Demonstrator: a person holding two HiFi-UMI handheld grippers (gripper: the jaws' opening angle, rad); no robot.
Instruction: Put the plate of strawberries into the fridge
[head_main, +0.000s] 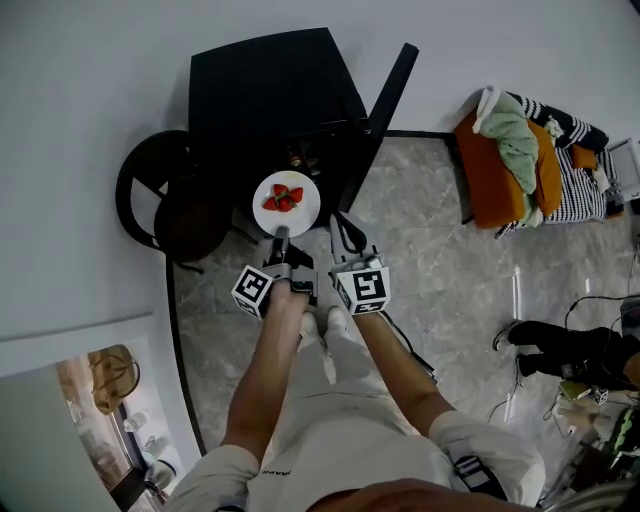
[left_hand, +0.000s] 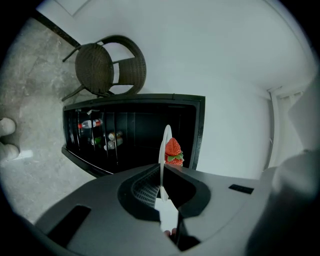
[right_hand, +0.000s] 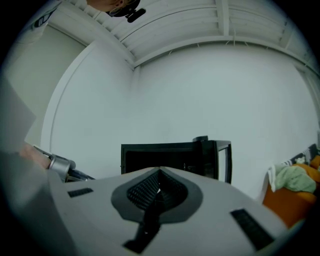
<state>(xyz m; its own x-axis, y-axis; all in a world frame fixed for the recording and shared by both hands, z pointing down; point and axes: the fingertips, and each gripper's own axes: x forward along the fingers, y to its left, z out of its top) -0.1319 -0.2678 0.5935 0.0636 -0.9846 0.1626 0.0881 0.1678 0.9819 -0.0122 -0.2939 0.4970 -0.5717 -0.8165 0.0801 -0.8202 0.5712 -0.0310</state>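
A white plate (head_main: 286, 203) with red strawberries (head_main: 283, 197) hangs level in front of the open black fridge (head_main: 270, 90). My left gripper (head_main: 280, 236) is shut on the plate's near rim. In the left gripper view the plate (left_hand: 163, 150) shows edge-on between the closed jaws of that gripper (left_hand: 161, 187), with a strawberry (left_hand: 173, 149) on its right face and the fridge's (left_hand: 135, 130) dark inside behind. My right gripper (head_main: 346, 232) is just right of the plate, shut and holding nothing. Its own view faces the fridge (right_hand: 165, 152), with the gripper (right_hand: 159, 175) low in the frame.
The fridge door (head_main: 385, 110) stands open at the right. A dark wicker chair (head_main: 165, 200) sits left of the fridge against the white wall. Bottles (left_hand: 92, 123) line the fridge's shelves. An orange seat with clothes (head_main: 520, 160) and floor clutter lie to the right.
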